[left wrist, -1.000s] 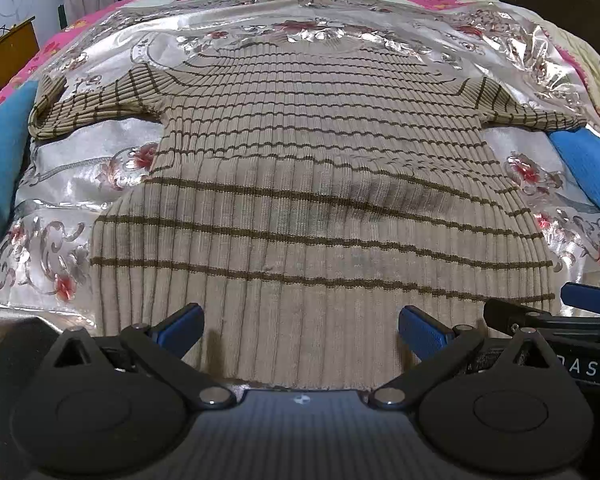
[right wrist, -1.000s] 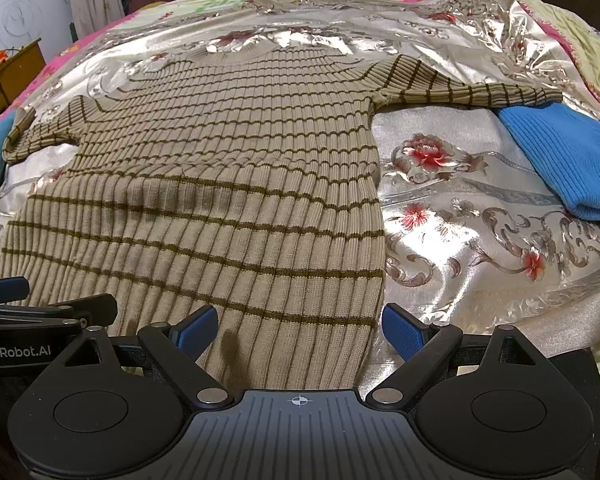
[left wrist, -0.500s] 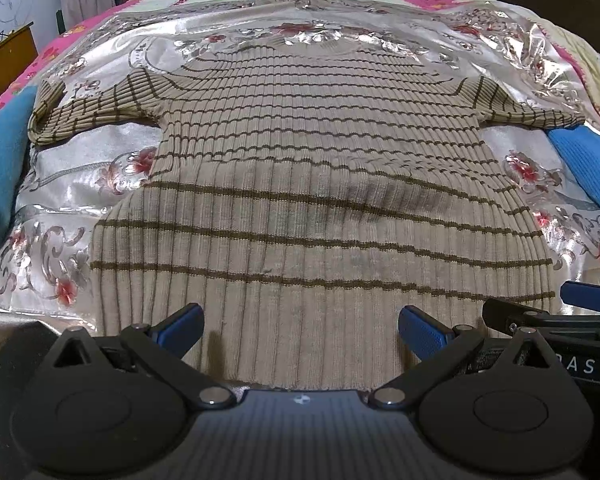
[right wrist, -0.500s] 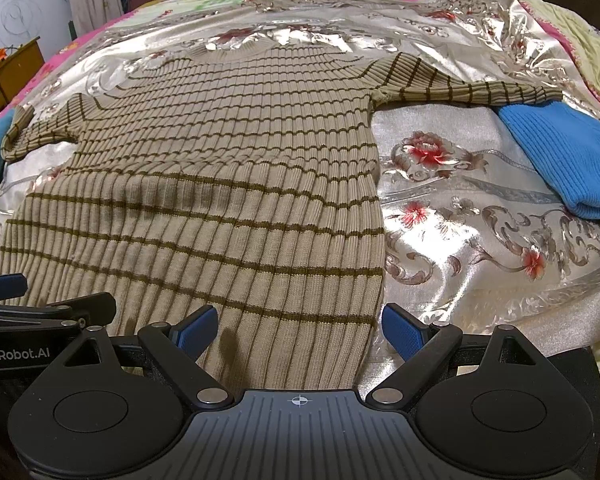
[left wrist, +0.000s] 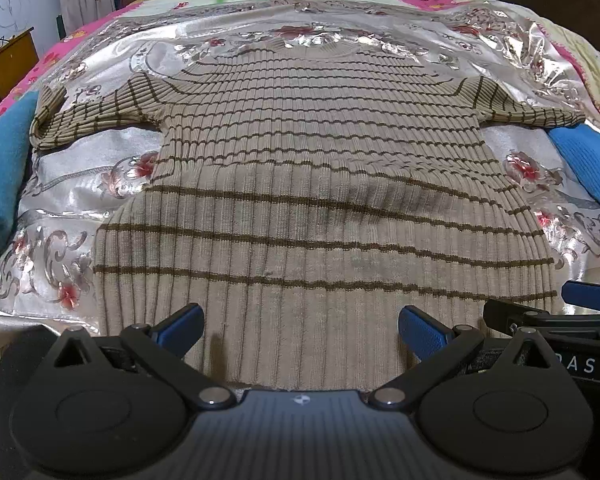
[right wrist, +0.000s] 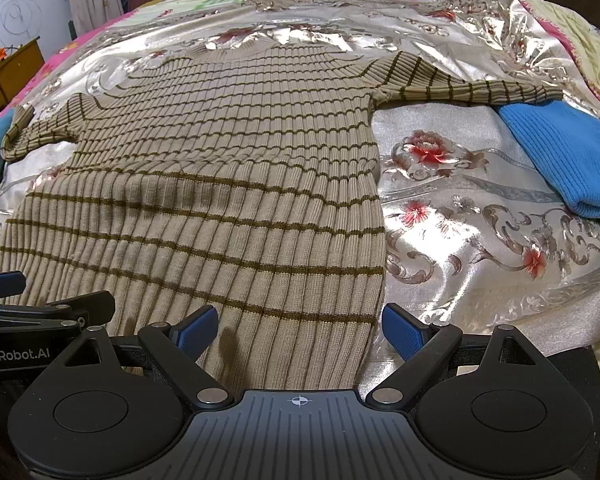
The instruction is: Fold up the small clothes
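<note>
Lying flat w/ hem btwn both gaping grippers: sweater.

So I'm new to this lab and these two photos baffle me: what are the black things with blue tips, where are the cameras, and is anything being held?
Each picture comes from a fisheye camera on a hand-held gripper, looking along its two blue-tipped fingers. One shows the left gripper, the other the right gripper; a person carries both, and no robot arm is involved. Both are open and hold nothing. Before them a beige striped sweater lies flat, sleeves spread, on a shiny flowered bedcover. A blue knit garment lies at the right and a teal cloth at the left.
</note>
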The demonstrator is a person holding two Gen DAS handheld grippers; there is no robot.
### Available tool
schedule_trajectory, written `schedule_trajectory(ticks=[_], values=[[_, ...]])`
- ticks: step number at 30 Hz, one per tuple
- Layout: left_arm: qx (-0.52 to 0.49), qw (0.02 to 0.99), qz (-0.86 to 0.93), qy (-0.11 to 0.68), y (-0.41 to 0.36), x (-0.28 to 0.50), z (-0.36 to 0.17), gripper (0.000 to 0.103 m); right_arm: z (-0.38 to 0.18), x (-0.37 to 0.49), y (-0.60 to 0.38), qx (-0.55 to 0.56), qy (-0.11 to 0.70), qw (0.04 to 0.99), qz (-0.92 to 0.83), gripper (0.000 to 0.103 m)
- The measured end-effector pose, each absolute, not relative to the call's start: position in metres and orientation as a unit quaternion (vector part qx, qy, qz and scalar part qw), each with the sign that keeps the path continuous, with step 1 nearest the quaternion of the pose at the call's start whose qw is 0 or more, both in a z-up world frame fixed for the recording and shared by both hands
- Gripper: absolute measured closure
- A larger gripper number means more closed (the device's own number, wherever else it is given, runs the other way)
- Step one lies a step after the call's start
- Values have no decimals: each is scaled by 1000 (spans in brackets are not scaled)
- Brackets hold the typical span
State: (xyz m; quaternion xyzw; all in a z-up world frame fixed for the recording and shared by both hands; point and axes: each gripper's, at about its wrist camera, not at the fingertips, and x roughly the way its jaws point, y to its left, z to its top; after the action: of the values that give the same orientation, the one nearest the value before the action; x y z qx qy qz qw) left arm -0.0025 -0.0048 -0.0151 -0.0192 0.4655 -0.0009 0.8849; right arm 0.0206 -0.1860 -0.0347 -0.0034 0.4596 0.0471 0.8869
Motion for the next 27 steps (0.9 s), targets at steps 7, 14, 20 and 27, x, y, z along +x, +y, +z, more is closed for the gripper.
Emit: schedule_trajectory(ticks=[7, 14, 20, 27], values=[[-19, 885, -1, 465, -5, -3, -15, 0, -35, 21, -186, -3, 460, 887, 47, 12], [-19, 885, -1, 465, -5, -3, -15, 0, -36, 20, -186, -1, 461, 886, 47, 12], [-17, 885, -2, 465, -6, -3, -16, 0, -38, 20, -186, 1, 463, 885, 47, 12], [-18, 885, -2, 465, -7, -3, -16, 0, -38, 20, -187, 2, 464, 885, 47, 12]])
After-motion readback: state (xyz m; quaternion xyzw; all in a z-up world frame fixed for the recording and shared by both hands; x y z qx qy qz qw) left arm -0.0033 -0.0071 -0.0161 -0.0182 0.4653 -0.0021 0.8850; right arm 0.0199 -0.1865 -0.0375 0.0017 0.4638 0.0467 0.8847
